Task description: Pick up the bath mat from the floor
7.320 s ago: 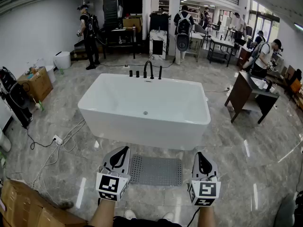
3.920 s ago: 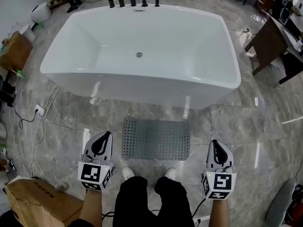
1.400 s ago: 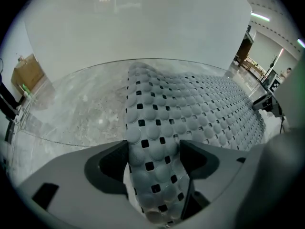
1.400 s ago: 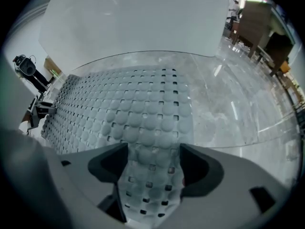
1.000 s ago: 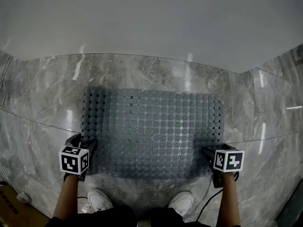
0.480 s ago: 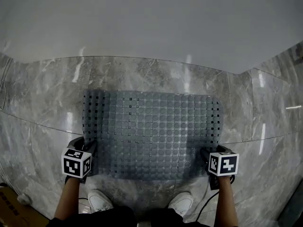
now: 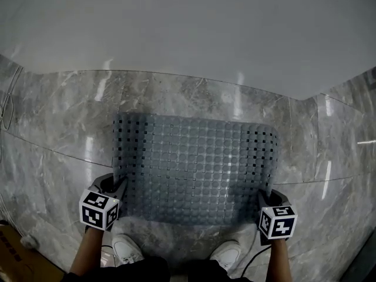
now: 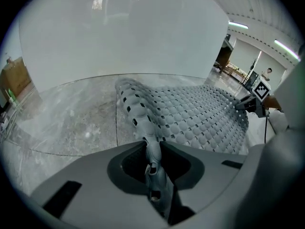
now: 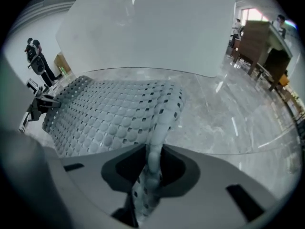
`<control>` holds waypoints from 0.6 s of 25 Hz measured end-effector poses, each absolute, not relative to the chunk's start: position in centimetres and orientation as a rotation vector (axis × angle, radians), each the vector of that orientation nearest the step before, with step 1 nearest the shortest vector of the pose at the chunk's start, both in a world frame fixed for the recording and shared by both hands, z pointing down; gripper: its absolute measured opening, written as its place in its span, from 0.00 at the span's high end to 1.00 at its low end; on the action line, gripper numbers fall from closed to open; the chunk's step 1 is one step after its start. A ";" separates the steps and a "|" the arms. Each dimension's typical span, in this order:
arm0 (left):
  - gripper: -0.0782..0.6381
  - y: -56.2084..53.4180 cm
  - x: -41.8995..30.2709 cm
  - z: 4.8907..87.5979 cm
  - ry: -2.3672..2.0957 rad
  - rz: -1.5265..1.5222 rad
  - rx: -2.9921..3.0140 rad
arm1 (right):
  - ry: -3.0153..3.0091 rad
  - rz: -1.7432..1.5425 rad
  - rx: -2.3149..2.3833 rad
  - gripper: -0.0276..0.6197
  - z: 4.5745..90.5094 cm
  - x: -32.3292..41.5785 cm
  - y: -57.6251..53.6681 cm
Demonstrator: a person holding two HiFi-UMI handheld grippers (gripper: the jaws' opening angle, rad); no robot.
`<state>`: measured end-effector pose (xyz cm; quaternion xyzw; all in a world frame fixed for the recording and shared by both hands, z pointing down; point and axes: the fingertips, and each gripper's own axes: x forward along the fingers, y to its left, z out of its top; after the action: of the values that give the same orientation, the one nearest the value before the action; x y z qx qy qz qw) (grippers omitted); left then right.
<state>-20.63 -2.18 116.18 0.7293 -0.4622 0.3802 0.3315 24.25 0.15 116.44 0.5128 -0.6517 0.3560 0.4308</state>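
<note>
Bath mat (image 7: 194,169), grey, rubbery and full of holes, lay on the marble floor (image 7: 53,128) just beside the white bathtub (image 7: 188,28), its near edge raised and curling. Our left gripper (image 8: 152,151) and right gripper (image 9: 153,157) had just been closing, and each was clamped on a near corner. We judged it light, floppy and perhaps slippery, so the corners seemed the best hold.
</note>
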 end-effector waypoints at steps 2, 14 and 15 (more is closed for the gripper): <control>0.79 -1.9 -20.3 115.1 -1.222 0.971 1.921 | -1.648 0.861 1.282 0.81 115.5 23.9 0.2; 0.80 -3.1 -18.8 97.8 -1.301 0.839 2.047 | -1.776 0.717 1.329 0.82 98.4 18.9 -1.1; 0.80 -3.4 -19.1 95.7 -1.320 0.835 2.051 | -1.788 0.705 1.335 0.82 96.2 18.7 -1.4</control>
<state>-19.10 -3.45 95.69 0.7642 -0.4917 0.3113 0.2782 18.71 -1.41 96.23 0.5252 -0.7035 0.2774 0.3903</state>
